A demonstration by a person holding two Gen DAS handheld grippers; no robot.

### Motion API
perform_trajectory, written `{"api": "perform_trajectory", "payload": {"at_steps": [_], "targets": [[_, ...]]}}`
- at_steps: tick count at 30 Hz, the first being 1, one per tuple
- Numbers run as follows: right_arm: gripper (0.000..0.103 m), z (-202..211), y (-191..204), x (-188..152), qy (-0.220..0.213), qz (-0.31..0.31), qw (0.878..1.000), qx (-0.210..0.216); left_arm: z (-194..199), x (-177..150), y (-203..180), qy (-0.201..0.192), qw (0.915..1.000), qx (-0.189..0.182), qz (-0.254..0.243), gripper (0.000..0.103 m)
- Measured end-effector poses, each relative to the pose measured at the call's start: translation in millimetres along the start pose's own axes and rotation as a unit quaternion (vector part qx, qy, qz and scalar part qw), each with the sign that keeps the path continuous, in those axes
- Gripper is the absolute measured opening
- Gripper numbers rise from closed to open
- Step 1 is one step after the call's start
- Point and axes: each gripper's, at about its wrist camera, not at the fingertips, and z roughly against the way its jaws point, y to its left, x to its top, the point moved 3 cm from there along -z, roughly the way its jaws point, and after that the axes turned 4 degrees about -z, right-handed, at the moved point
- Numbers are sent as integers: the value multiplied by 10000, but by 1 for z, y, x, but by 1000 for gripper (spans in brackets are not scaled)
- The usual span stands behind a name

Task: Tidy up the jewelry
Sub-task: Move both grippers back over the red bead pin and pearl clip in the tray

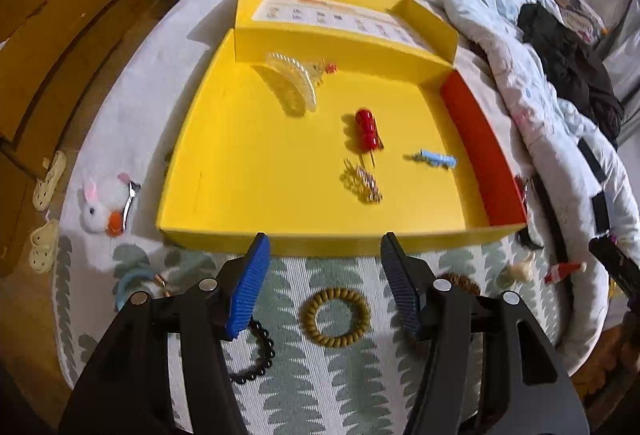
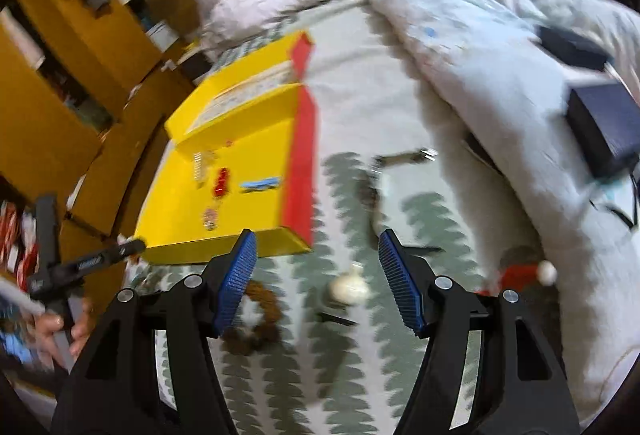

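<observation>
- We held the left gripper (image 1: pixel 324 283) spread and empty above the olive hair ring (image 1: pixel 335 317) on the bed, just before the yellow box (image 1: pixel 224 155).
- The right gripper (image 2: pixel 318 277) was spread too, near a small white clip (image 2: pixel 349 289).
- We should lower straight and pinch one side of the ring.
- The ring lay flat; it has no long axis.
</observation>
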Motion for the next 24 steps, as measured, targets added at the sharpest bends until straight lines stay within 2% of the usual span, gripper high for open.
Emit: {"api": "perform_trajectory", "payload": {"at_steps": [2, 5, 8, 14, 20, 24], "targets": [[66, -5, 21, 5, 79, 189, 9997, 107, 0, 9, 4, -42, 10000, 22, 67, 58], [66, -26, 56, 16, 259, 500, 9979, 304, -7, 23, 10, 2, 9999, -9, 116, 64], [66, -58, 80, 27, 542, 649, 9961, 266, -21, 35, 15, 160, 9998, -34, 150, 64], [66, -130, 108, 34, 1136, 829, 9897, 270, -46, 56, 36, 337, 9988, 7, 351, 64], [66, -184, 135, 39, 1358, 986, 9848, 449, -64, 91, 57, 134, 9972, -194, 715, 64], [66, -207, 146, 36, 1458, 1163, 9817, 382, -83, 107, 63, 211, 9967, -147, 771, 64]]}}
